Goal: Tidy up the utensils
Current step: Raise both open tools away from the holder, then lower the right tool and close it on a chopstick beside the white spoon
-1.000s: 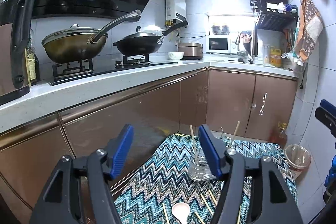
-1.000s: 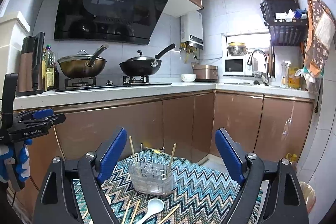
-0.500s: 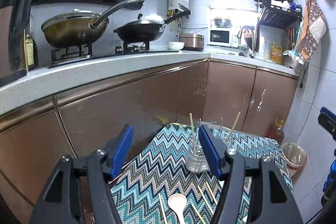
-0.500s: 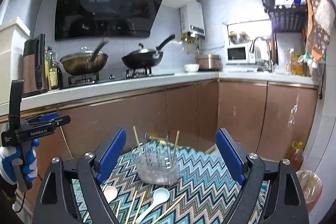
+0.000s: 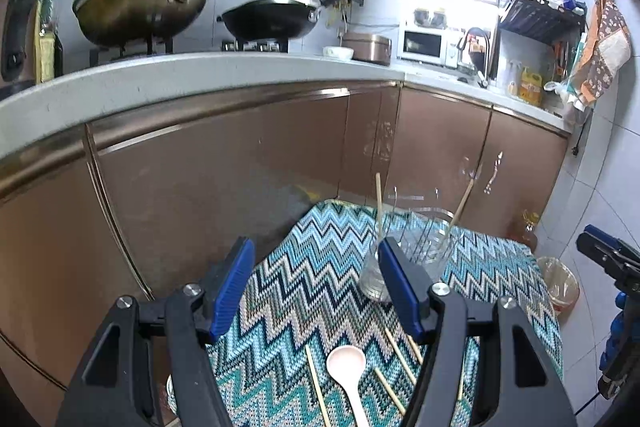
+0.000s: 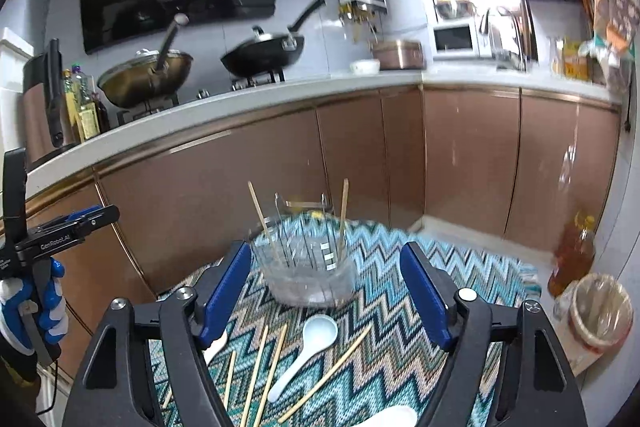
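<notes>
Both grippers now lower over desk | left gripper (image 5: 316, 291) jaws wide, empty | right gripper (image 6: 325, 293) jaws closing, empty | spoon (image 6: 311, 347), chopsticks (image 6: 256, 367) loose before cup (image 6: 308, 275) | pickup next, I think

We are holding the left gripper (image 5: 316, 287) pointed forward and tilted downward, its blue-padded jaws standing apart with nothing gripped between them. We are holding the right gripper (image 6: 326, 291) at a similar downward tilt; its jaws are closing, with nothing pressed between the pads. In the right wrist view, a gloved hand (image 6: 30, 311) in blue and white is gripping the left gripper's handle, though the edge distortion is blurring the fingers.
</notes>
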`<state>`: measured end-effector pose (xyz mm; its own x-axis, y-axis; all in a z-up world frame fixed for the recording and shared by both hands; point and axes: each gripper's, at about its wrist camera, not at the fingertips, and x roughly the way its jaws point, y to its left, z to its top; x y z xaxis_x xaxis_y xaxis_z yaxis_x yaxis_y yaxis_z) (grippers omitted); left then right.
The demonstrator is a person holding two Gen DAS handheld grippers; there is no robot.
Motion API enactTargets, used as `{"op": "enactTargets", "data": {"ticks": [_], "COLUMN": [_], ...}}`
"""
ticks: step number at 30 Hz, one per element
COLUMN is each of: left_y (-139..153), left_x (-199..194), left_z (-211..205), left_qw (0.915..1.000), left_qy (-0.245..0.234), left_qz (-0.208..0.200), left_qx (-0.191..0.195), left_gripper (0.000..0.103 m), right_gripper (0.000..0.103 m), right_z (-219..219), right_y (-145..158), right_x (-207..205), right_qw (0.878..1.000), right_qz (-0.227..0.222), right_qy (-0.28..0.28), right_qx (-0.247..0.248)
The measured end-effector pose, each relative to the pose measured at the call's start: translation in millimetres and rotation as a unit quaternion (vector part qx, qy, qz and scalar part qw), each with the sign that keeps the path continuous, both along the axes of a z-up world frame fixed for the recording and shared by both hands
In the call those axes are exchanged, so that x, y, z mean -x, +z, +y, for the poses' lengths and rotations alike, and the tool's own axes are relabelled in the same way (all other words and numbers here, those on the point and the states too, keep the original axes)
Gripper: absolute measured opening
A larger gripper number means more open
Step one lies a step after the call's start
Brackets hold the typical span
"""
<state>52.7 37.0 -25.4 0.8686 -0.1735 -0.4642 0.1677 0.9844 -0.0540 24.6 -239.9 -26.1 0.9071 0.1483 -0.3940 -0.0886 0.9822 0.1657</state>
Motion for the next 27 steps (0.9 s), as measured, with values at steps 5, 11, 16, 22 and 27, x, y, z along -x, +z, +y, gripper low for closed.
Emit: {"op": "enactTargets", "data": {"ticks": [5,11,16,22,27], "left_y": [-16.6,-36.8,-54.3,-71.6,-84.8], "left_x": [-13.5,-30.6,-37.7,-43.7,-48.0], "left_z": [0.7,1.7,-3.5,-15.4,-26.1], "left_qw": [0.9996,0.9972,0.9929,0.9849,0.9773], "left_qy": [-0.006,-0.023,-0.044,-0.073,-0.091], "left_qz": [0.027,0.071,0.108,0.152,0.187], "left_qx": [-0.008,0.007,0.024,0.041,0.039], "left_gripper": [0.063,0.063,0.062,0.062,0.062], "right_gripper": [0.069,0.064,0.056,0.044,0.034], "right_z": [-4.1,-9.4,-10.0,-13.5,-13.7], "right_y": [-24.2,-48.0,-65.1,-103.2,-129.7], "right_x": [-16.2,-34.8,-52.9,-78.6,-100.8], "right_qw": [0.999,0.994,0.988,0.973,0.961], "right_qz": [0.048,0.098,0.146,0.221,0.268], "right_qy": [-0.002,0.000,0.003,0.010,0.011], "right_qx": [-0.020,-0.038,-0.044,-0.062,-0.059]}}
